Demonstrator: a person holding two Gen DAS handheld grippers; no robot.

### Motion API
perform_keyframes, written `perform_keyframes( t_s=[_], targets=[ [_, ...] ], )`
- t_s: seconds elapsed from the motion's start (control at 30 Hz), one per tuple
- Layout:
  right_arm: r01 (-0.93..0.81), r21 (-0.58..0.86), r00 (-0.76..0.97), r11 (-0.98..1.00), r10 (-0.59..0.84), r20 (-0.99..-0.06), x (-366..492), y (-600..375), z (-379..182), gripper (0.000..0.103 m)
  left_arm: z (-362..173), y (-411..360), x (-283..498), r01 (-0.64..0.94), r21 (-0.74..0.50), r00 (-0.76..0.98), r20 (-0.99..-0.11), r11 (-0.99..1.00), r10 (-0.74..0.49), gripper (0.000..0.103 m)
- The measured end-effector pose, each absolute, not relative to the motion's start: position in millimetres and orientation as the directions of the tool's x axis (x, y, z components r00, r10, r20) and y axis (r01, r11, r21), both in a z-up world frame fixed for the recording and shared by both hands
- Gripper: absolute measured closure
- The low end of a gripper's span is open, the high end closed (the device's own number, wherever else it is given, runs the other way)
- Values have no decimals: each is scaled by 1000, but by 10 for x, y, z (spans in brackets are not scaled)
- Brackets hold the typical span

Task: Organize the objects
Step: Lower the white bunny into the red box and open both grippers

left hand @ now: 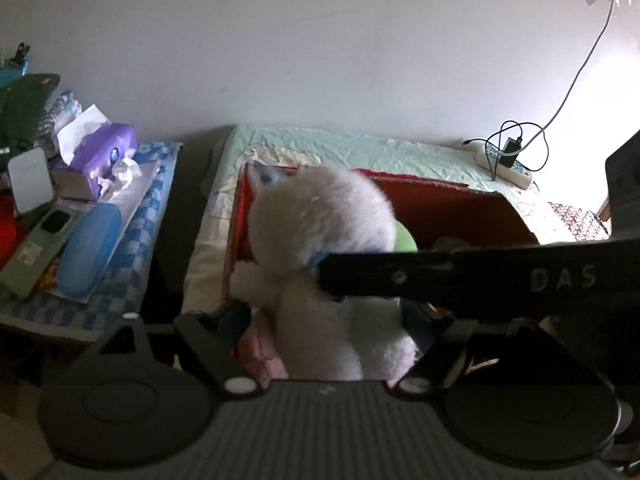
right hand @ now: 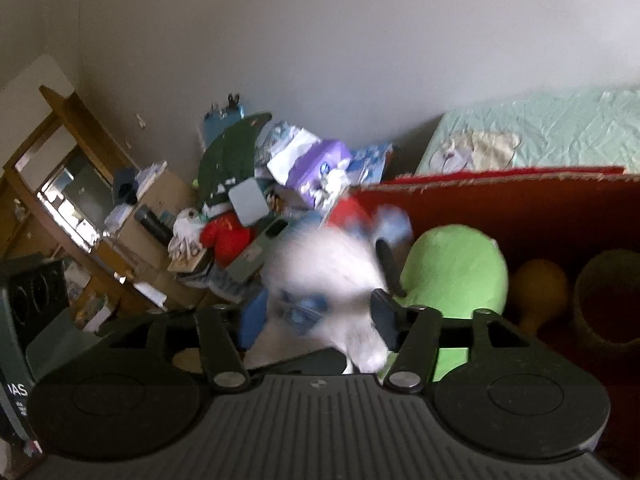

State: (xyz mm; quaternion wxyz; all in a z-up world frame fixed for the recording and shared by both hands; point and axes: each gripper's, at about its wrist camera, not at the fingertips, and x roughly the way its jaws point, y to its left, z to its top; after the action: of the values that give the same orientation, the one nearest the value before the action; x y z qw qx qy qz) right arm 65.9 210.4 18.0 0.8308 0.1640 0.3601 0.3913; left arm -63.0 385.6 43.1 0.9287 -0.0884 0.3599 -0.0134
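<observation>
Here, view by view.
Left wrist view, left gripper: jaws stand apart on either side of the white plush toy; the blue pads flank its lower body, and whether they press the fur I cannot tell.
Left wrist view, toy: upright at the near left corner of the red box, which sits on the pale green bedspread.
Left wrist view, right gripper's body: a black bar crosses in front of the toy.
Left wrist view, side table: purple tissue box, blue case.
Right wrist view, right gripper: jaws apart around the blurred white toy; contact unclear.
Right wrist view, box contents: green plush just beside the toy.
</observation>
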Motion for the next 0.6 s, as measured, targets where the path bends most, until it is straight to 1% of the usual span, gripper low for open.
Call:
perform_keyframes(
  t_s=[0.03,0.13,0.2,0.3,0.43,0.6],
  targets=[
    [-533,557,438,637,771,-463,658,2087,190,41,434,3863,-629,-42,-172,739,-668,984,-85,22],
    [-532,560,436,635,773,-462,662,2076,191,49,435,3860,-643,-48,-167,736,-673,985,-78,22],
    [-529,573,420,626,780,-464,664,2066,176,61,441,3842,-648,-52,-157,736,-673,986,-68,24],
    [-518,583,399,625,780,-482,667,2098,137,68,471,3807,-656,-51,-151,741,-668,987,-64,28],
    [-511,565,388,648,760,-521,650,2149,84,69,444,3755,-623,-47,-128,737,-674,991,-52,28],
    [-506,571,408,647,762,-503,614,2075,129,69,402,3757,-575,-72,-138,715,-698,988,-45,27]
  ],
)
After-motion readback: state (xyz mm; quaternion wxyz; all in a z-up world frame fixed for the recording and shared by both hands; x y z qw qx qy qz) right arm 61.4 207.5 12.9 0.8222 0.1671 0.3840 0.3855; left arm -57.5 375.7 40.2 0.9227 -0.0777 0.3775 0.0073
